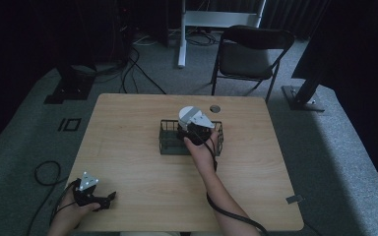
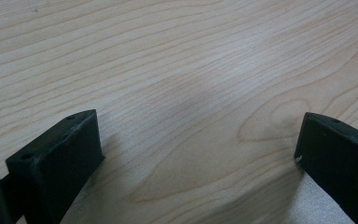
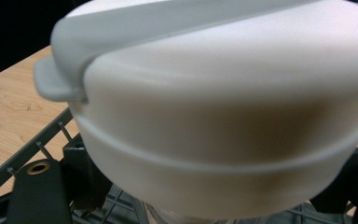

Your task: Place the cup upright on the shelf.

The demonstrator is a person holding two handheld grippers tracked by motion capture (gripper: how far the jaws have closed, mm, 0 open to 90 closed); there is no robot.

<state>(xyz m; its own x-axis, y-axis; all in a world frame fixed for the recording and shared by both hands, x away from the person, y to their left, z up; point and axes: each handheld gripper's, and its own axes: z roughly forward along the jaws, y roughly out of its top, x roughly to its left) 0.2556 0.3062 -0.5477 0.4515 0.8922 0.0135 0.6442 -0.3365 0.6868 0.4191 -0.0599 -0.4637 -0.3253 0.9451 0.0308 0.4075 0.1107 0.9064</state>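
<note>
Wooden table carries a dark wire basket near its middle. Right gripper is held over the basket, its jaws clamped on either side of a white lidded container, which sits above the basket's wire floor, inside its walls. Left gripper rests at the table's near left edge, well apart from the basket, jaws wide apart, nothing between them.

white lid, dark wire basket
</note>
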